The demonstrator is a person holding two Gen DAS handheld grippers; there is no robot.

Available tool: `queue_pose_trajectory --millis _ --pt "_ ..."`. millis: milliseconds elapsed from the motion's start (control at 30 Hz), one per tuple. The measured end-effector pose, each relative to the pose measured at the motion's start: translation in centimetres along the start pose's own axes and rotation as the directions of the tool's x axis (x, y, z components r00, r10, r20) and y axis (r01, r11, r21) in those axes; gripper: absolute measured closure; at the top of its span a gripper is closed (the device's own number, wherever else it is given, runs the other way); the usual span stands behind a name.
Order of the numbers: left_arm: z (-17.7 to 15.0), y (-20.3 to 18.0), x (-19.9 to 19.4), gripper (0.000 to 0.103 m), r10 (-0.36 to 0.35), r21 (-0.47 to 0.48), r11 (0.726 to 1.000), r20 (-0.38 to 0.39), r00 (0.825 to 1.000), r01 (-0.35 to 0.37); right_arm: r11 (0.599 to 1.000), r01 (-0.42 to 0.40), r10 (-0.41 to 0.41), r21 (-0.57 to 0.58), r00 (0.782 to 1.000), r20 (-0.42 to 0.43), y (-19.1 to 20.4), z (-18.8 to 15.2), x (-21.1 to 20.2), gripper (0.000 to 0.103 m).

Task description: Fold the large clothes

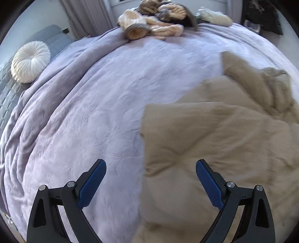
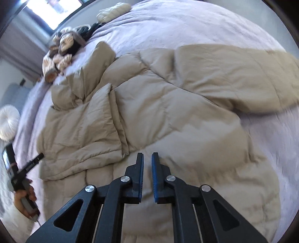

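Note:
A beige puffer jacket lies spread on the lavender bedspread, one sleeve stretched to the right. My right gripper hovers over the jacket's near part, its blue pads nearly together with nothing between them. In the left wrist view the jacket fills the right half. My left gripper stands wide open above the jacket's left edge, holding nothing. The right wrist view also shows the left gripper, held in a hand at the jacket's left side.
A pile of striped brown and cream clothes sits at the far end of the bedspread, with a white fluffy garment beside it. A round white cushion lies at the left by a grey headboard.

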State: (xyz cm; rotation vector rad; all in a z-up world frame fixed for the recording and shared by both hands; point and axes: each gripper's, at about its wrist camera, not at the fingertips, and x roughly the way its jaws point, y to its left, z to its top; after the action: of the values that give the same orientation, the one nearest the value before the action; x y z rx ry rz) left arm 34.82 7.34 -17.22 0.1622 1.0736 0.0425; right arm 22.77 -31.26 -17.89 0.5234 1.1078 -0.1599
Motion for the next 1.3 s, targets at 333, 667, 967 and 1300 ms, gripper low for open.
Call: queue_pose_trajectory --millis 333,667,967,1300 --pt "-2.5 -10.4 -6.8 0.006 -0.222 0.119 0.966 -0.063 0.973 0.229 0.989 -0.064 0.070 0.131 0.997 -0.040 -5.1 -3.0 -3.8 0.055" --pt "-4.7 -21.3 -8.5 0.006 -0.331 0.191 0.916 -0.139 0.933 0.353 0.963 -0.065 0.066 0.263 0.998 0.007 -14.0 -3.9 -7.1 0.029" --pt "-4.9 -26.0 -9.2 0.000 -0.322 0.193 0.917 -0.155 0.934 0.348 0.907 -0.106 0.084 0.408 0.994 0.070 -21.7 -2.1 -8.2 0.021" --pt "-4.4 -29.6 -9.1 0.000 -0.298 0.205 0.921 -0.174 0.939 0.330 0.824 -0.212 0.134 0.526 0.974 0.182 -27.9 1.1 -8.2 0.000"
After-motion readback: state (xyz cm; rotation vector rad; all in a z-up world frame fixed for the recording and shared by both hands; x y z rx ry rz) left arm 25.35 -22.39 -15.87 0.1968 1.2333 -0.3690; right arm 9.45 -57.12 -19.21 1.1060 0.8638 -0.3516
